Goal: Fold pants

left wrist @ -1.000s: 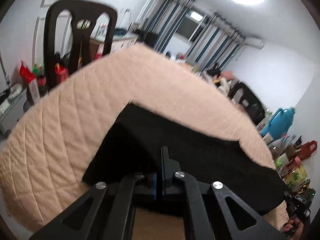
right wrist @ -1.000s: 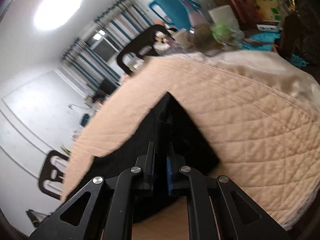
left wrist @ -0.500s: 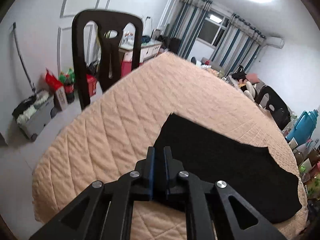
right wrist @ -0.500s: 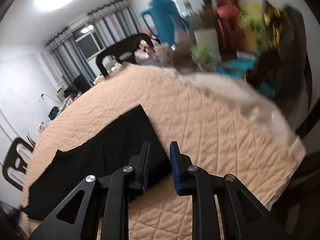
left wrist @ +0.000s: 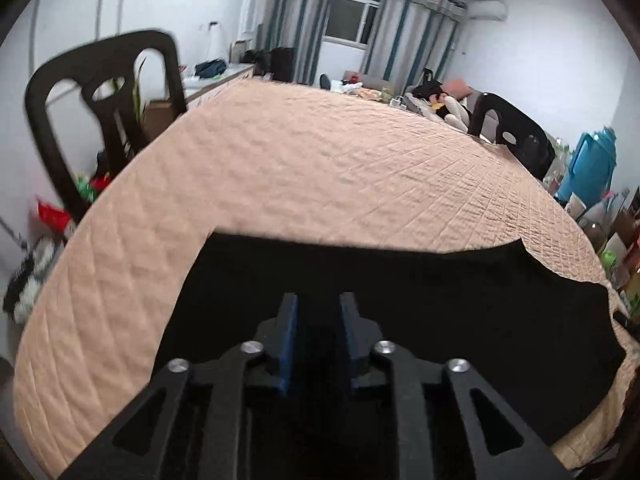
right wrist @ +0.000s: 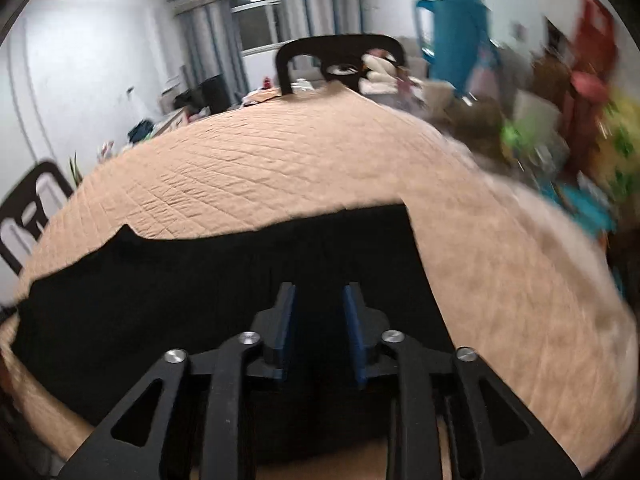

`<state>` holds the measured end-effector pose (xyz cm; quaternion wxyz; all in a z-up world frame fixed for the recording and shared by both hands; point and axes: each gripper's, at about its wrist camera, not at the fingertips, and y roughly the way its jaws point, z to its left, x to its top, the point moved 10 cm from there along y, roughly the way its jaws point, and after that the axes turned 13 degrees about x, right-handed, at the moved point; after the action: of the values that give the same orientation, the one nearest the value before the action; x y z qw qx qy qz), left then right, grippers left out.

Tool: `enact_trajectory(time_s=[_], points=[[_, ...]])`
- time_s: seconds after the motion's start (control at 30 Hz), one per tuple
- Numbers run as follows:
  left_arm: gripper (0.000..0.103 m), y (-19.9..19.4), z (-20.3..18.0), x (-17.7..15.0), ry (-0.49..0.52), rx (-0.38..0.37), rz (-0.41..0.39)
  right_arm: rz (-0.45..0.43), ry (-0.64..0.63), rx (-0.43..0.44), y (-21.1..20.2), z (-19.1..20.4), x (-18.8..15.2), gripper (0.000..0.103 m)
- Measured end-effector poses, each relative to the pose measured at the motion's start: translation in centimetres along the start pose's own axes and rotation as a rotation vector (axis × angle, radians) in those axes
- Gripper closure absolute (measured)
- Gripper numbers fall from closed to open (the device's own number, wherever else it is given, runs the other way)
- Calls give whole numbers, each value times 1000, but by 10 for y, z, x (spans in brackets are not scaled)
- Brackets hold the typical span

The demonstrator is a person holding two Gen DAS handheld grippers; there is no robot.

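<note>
Black fabric pants [left wrist: 400,300] lie flat, folded, on peach quilted table [left wrist: 320,168] cover — left gripper [left wrist: 318,308] & right gripper [right wrist: 319,300] jaws opening, nothing betw. them.

I could read no text, label, brand or number anywhere from either of my wrist views.

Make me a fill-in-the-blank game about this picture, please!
1. The pants lying on the quilt are the colour ____.
2. The quilt is the colour ____.
3. The tall jug past the quilt's edge is the colour ____.
4. Each claw has ____ fingers.

Missing words: black, peach, blue, two
</note>
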<state>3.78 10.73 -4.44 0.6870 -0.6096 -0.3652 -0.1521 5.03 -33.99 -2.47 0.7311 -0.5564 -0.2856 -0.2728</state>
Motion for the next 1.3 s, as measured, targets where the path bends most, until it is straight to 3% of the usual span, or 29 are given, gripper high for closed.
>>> enact_trajectory(time_s=[0.17, 0.3, 0.57, 0.67, 0.77, 0.83, 1.1, 1.23, 1.3], points=[[72, 31, -1, 7, 35, 63, 48, 55, -2, -8, 45, -11, 21, 71], [72, 34, 1, 9, 38, 68, 46, 113, 5, -53, 63, -28, 21, 71], [71, 29, 21, 8, 19, 113, 34, 50, -22, -9, 37, -11, 19, 71], [71, 27, 31, 6, -44, 56, 42, 56, -30, -8, 36, -14, 3, 71], [72, 24, 43, 9, -39, 121, 37, 39, 11, -1, 32, -23, 0, 71], [71, 15, 40, 7, -31, 104, 28, 21, 6, -14, 23, -21, 3, 71], [71, -19, -4, -21, 75, -2, 3, 38, -129, 123, 16, 58, -22, 71], [70, -27, -29, -38, 124, -67, 8, 81, -207, 248, 24, 110, -45, 70], [70, -25, -35, -47, 144, -62, 22, 114, -244, 291, 32, 127, -56, 70]])
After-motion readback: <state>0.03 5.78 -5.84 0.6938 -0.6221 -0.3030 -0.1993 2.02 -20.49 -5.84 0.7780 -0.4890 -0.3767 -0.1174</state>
